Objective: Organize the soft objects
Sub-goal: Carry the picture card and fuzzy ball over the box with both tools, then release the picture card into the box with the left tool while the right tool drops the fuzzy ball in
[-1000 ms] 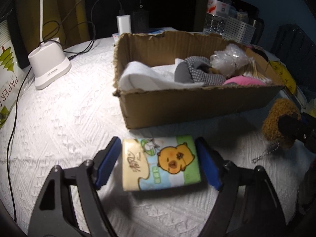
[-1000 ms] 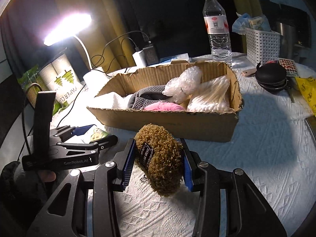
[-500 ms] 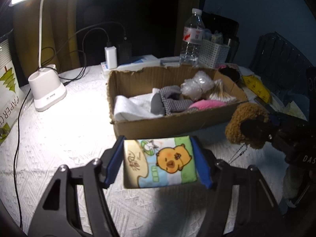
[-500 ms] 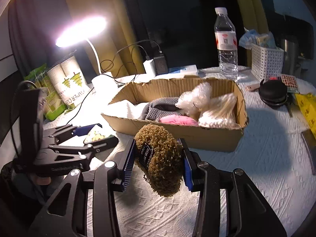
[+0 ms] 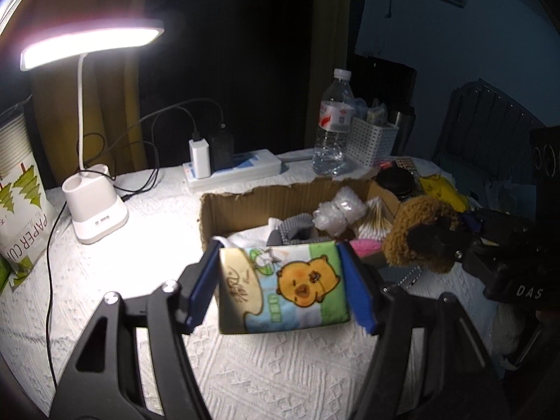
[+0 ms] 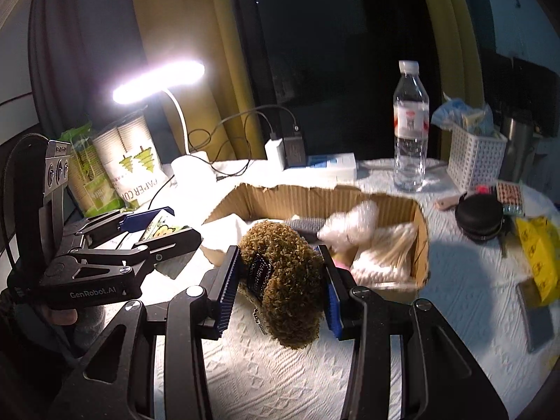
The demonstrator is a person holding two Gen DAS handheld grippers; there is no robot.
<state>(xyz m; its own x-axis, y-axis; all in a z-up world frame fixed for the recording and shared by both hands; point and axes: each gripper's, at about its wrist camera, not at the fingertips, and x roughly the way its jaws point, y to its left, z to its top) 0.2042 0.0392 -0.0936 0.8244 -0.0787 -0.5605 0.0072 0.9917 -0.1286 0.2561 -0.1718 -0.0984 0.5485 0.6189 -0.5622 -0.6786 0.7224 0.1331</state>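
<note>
I have the left gripper [image 5: 278, 281] jaws clamped on the soft cartoon-chick tissue pack [image 5: 281, 285], its long axis spanning them, right gripper [image 6: 278, 285] jaws gripping the curly brown plush toy [image 6: 283, 280], the open cardboard box [image 5: 224, 217] lying just above both in frame.

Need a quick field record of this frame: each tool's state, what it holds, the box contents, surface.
left tool: shut on tissue pack, held off the table
right tool: shut on brown plush toy, held off the table
cardboard box: open top; holds cotton swabs, clear plastic bundle, grey cloth, white cloth, pink item
surface: table with white textured cloth
lighting: desk lamp on
</note>
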